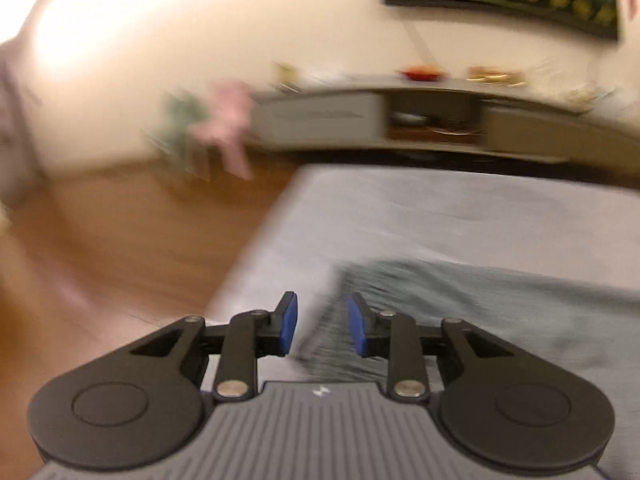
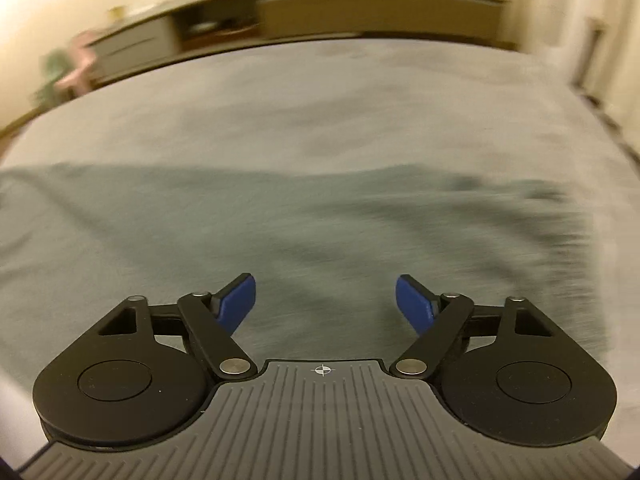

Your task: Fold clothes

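A grey-green garment (image 2: 304, 220) lies spread flat on a grey bed (image 2: 320, 112). In the left wrist view its left edge (image 1: 500, 308) lies just ahead of my left gripper (image 1: 322, 320), which is open with a narrow gap and holds nothing. My right gripper (image 2: 325, 300) is wide open and empty, hovering over the middle of the garment. Both views are blurred by motion.
The bed's left edge (image 1: 256, 248) drops to a wooden floor (image 1: 120, 232). A low sideboard (image 1: 400, 120) with dishes stands along the far wall, also in the right wrist view (image 2: 360, 12). A pink and green object (image 1: 216, 128) stands beside it.
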The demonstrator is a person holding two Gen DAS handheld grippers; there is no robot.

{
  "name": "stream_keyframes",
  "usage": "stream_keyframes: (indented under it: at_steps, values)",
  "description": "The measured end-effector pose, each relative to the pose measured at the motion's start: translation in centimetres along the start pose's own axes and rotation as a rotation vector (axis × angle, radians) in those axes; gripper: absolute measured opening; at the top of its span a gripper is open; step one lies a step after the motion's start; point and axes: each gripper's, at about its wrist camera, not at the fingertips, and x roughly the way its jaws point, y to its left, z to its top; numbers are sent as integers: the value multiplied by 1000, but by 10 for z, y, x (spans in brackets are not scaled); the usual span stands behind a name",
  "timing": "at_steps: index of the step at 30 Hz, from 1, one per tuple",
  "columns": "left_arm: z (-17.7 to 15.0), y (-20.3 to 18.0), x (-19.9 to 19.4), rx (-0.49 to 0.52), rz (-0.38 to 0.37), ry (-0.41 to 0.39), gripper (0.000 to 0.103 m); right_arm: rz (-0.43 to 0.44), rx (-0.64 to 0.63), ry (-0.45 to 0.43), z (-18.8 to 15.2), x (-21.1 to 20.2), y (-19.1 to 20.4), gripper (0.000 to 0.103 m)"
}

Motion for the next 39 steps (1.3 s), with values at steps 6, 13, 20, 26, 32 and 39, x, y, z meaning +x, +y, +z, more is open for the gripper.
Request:
stream_keyframes:
  at_steps: [6,13,20,26,32,39]
  values:
    - [-10,-53,1,171,-22,74,29,-46,42,4,9,25,-40,65]
    - [-17,-64,46,139,118,182,29,-116,71,-41,20,35,-70,51]
    - [6,-91,13,128,130,124,29,-22,466,-244,22,-5,-158,66]
    - [29,-147,-27,110,-168,53,30,-26,262,-204,25,8,-154,75]
    - [30,-210,-37,218,-212,21,31,-34,72,-132,26,22,-130,5]
    - [26,-243,-39,215,-243,19,31,-53,104,-310,43,-5,-133,4]
